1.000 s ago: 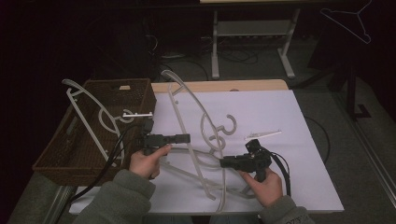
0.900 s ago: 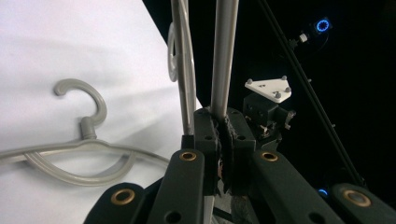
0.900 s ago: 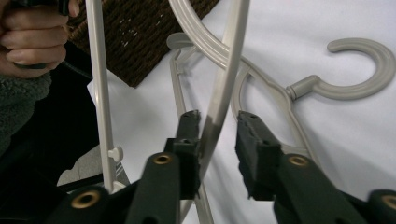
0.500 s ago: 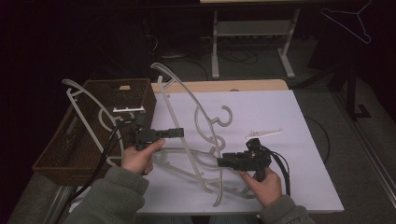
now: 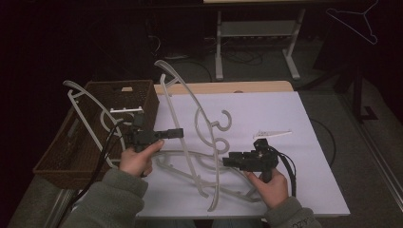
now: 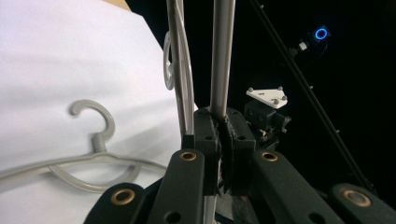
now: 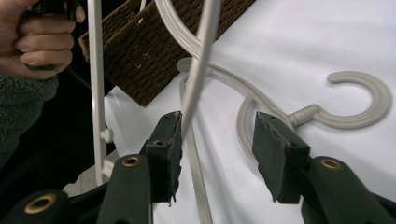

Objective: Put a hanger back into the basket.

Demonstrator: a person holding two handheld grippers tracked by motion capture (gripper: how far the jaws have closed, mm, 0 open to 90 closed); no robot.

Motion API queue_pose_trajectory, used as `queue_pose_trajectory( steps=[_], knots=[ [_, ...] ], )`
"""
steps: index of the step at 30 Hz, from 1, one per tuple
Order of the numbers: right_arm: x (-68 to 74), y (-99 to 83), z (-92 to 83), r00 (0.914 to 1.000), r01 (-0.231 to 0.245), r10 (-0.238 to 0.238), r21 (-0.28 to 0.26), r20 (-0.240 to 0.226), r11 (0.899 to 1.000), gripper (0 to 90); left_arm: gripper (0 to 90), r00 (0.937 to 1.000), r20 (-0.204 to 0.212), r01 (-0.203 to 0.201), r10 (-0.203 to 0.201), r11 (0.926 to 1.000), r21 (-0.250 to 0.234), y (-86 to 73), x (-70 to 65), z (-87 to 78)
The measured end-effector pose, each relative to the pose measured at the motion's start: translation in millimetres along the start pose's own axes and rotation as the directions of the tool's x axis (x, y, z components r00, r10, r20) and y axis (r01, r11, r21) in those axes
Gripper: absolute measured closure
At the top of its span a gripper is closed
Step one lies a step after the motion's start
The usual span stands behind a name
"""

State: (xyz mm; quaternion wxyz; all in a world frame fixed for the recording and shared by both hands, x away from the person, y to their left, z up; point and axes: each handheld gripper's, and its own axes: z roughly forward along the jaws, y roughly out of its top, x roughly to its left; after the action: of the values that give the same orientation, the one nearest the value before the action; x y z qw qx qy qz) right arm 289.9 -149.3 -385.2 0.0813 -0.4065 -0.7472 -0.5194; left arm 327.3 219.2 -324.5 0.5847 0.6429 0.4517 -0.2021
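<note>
Lifted higher and leftward toward the basket (image 5: 57,156), the hanger (image 5: 190,104) sits clamped in left gripper (image 5: 178,133); right gripper (image 7: 217,144) gapes empty

I see pale grey hangers (image 5: 190,128) against a white sheet (image 5: 266,114) on the tan worktop (image 5: 223,87). The basket (image 5: 90,137) is dark brown woven wicker. Both tongs, left (image 6: 223,140) and right (image 7: 217,140), are black with brass-coloured rivets. My sleeves (image 5: 109,199) are grey-green fleece.
</note>
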Motion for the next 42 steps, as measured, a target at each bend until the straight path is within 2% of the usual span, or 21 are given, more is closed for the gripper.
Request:
queue_pose_trajectory(
  steps=[3, 6, 12, 20, 26, 29, 33, 40, 42],
  knots=[
    [-1.4, 1.1, -7.2, 0.9999, 0.001, -0.001, -0.018, 0.016, 1.000, 48.9, 85.8, 0.9999, -0.010, -0.005, 0.004, 0.9998, -0.020, 6.5, -1.4, -10.7],
    [-3.0, 1.5, -14.6, 0.9986, 0.017, -0.016, -0.018, 0.051, 1.000, 47.0, 85.8, 0.9998, -0.020, -0.006, 0.005, 0.9991, -0.041, 14.5, -3.2, -25.1],
    [-7.9, 0.5, -27.5, 0.9954, 0.023, -0.020, -0.031, 0.094, 0.999, 44.2, 85.8, 0.9978, -0.064, -0.024, 0.018, 0.9950, -0.097, 33.5, -6.1, -63.2],
    [-12.8, -0.5, -34.8, 0.9885, 0.039, -0.035, -0.024, 0.147, 0.999, 41.9, 85.8, 0.9928, -0.119, -0.035, 0.014, 0.9833, -0.179, 51.2, -6.9, -116.4],
    [-16.7, -0.7, -35.2, 0.9851, 0.040, -0.037, -0.014, 0.168, 0.999, 40.4, 85.8, 0.9903, -0.139, -0.032, 0.000, 0.9727, -0.230, 58.4, -2.7, -147.7],
    [-17.0, -0.8, -34.6, 0.9838, 0.043, -0.040, -0.009, 0.175, 0.999, 39.6, 85.8, 0.9880, -0.154, -0.024, -0.015, 0.9676, -0.251, 60.7, 0.5, -160.2],
    [-18.3, -0.9, -34.6, 0.9817, 0.049, -0.047, -0.008, 0.185, 0.999, 39.0, 85.8, 0.9826, -0.182, -0.012, -0.037, 0.9653, -0.261, 64.0, 5.9, -174.5],
    [-19.8, -1.3, -36.9, 0.9790, 0.052, -0.048, -0.015, 0.198, 0.999, 37.4, 85.8, 0.9742, -0.219, -0.014, -0.053, 0.9563, -0.292, 74.1, 11.3, -200.3],
    [-20.2, -1.3, -37.4, 0.9786, 0.051, -0.048, -0.010, 0.200, 0.999, 37.4, 85.8, 0.9711, -0.232, -0.016, -0.056, 0.9557, -0.294, 76.6, 12.3, -207.8]
  ],
)
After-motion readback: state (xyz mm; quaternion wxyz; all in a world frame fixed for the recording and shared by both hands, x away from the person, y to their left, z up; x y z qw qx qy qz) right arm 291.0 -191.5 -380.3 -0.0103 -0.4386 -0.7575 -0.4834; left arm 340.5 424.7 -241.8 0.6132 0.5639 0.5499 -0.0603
